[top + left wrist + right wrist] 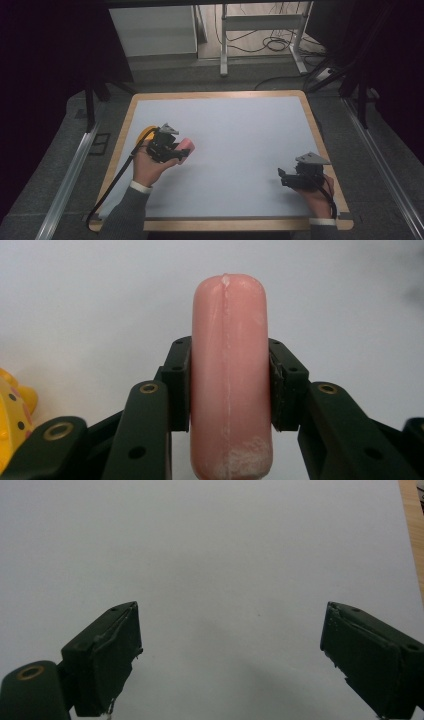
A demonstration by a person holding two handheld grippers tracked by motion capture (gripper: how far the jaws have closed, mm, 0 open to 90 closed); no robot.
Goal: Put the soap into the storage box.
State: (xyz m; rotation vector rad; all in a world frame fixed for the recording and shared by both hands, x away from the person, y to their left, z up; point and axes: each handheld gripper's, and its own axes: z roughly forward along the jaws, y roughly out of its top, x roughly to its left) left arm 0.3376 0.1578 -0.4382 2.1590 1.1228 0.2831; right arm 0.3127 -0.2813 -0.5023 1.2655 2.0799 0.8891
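Nearest the person's edge of the desk (225, 107), the right gripper (283, 177) sits low at the right side, held in the right hand (316, 199), and its fingers (102, 660) stand wide apart with only the bare white surface between them. A little farther in, at the left side, the left hand (145, 167) holds the left gripper (186, 151), whose fingers (179, 385) press on both flanks of a pink rounded bar (229, 375); the bar stands on end between them, its domed top rising past the pads, with a pale seam running down its face and a chalky patch near its lower end. Just behind that gripper, close to the desk's left rim, lies a yellow toy (145, 133) with dark spots, apart from the bar.
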